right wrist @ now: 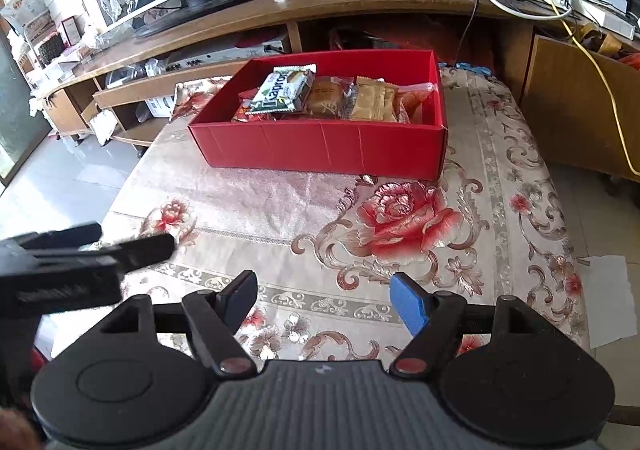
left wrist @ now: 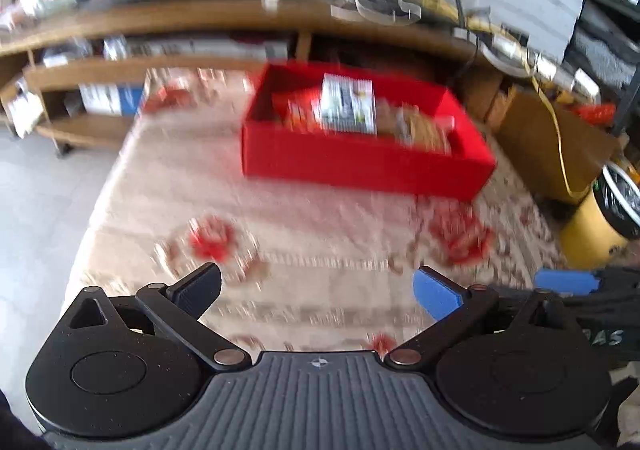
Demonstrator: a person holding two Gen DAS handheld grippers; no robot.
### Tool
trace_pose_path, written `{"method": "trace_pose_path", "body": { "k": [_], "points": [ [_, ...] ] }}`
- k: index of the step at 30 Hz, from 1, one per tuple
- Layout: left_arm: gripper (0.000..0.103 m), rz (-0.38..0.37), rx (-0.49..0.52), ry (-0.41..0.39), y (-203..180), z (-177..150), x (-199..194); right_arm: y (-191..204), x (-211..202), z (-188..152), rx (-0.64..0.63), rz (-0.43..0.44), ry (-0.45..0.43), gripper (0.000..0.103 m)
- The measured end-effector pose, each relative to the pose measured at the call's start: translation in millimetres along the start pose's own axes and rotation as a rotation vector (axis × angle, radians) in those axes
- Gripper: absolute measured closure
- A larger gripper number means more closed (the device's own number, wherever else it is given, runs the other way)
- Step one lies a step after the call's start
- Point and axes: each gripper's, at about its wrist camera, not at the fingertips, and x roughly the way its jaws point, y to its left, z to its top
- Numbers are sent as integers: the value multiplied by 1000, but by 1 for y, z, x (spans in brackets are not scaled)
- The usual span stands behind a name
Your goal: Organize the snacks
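A red cardboard box (right wrist: 320, 147) stands at the far end of a floral-clothed table (right wrist: 280, 201). It holds several snack packets: a green-and-white wafer pack (right wrist: 284, 89) on top at the left, a brown pastry pack (right wrist: 326, 95) and a gold packet (right wrist: 374, 99). The box also shows, blurred, in the left wrist view (left wrist: 360, 165). My left gripper (left wrist: 318, 290) is open and empty above the table's near part. My right gripper (right wrist: 324, 296) is open and empty, well short of the box. The left gripper also shows at the left of the right wrist view (right wrist: 120, 250).
A long wooden TV stand (right wrist: 280, 9) with a monitor, cables and shelves runs behind the table. A yellow bin (left wrist: 596, 234) stands at the right. White paper (right wrist: 612, 298) lies on the tiled floor at the right.
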Motion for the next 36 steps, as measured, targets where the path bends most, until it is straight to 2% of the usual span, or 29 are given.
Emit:
{"method": "trace_pose_path", "body": {
  "k": [2, 4, 7, 12, 15, 17, 20, 21, 23, 27, 30, 33, 36],
  "points": [
    [0, -13, -6, -35, 1, 1, -8, 1, -3, 1, -2, 11, -11, 33],
    [0, -62, -28, -46, 3, 2, -7, 4, -4, 1, -9, 19, -18, 33],
    [0, -155, -95, 25, 9, 1, 7, 4, -4, 1, -15, 15, -16, 33],
    [0, -89, -116, 28, 15, 6, 10, 1, -3, 1, -7, 8, -14, 33],
    [0, -62, -45, -7, 8, 5, 6, 3, -3, 1, -12, 9, -16, 33],
    [0, -77, -31, -5, 5, 2, 11, 6, -1, 1, -29, -3, -12, 33],
    [0, -156, -69, 34, 11, 1, 18, 4, 0, 0, -26, -5, -10, 33],
    [0, -152, -79, 33, 13, 1, 19, 3, 0, 0, -23, -10, -11, 33],
    [0, -92, -66, 45, 13, 0, 22, 1, 1, 1, -15, -22, -4, 33],
    [0, 91, 74, -2, -2, -3, 20, -1, 3, 1, -9, -25, 1, 33],
    [0, 82, 104, -11, -10, -3, 15, 0, 2, 1, -10, -19, -2, 33],
    [0, 20, 56, 25, -5, 0, 14, 0, 2, 1, -8, -12, -5, 33],
    [0, 19, 62, 26, -7, 0, 16, -1, 2, 2, -6, -12, -7, 33]
  ]
}}
